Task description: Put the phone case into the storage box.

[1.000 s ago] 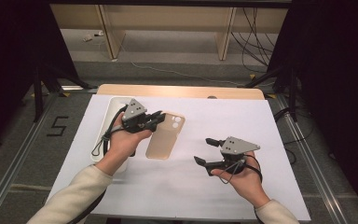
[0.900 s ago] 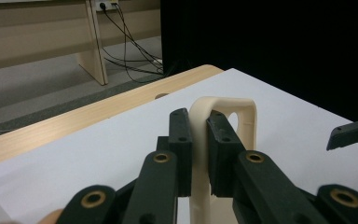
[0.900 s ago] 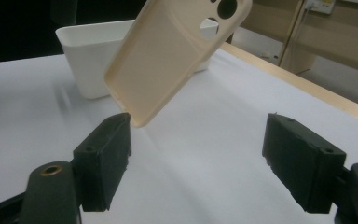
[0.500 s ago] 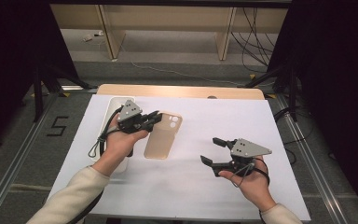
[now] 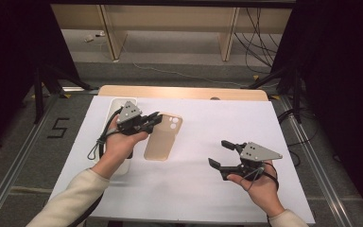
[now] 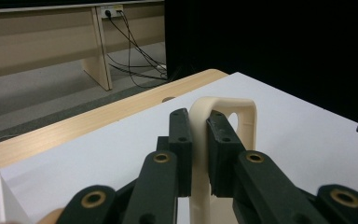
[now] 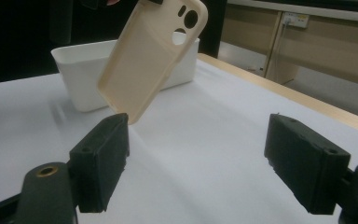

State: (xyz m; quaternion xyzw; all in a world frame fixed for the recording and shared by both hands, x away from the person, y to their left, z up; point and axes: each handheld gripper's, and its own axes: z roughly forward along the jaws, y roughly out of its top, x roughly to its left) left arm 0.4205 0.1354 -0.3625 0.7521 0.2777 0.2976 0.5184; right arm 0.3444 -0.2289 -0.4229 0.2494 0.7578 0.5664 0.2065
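Above the table, the left claw (image 5: 155, 118) pinches the phone case's (image 5: 163, 142) camera end; the right claw (image 5: 221, 154) waits wide, well apart.

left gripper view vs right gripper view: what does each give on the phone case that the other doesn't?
Left gripper view: the left gripper has its pads clamped on the edge of the beige phone case, seen edge-on.

Right gripper view: the case's inner face and camera cutouts, lifted and tilted above the white sheet, the white tray behind it, and the right gripper open with nothing between its pads.

Both: the case and the white-covered table.
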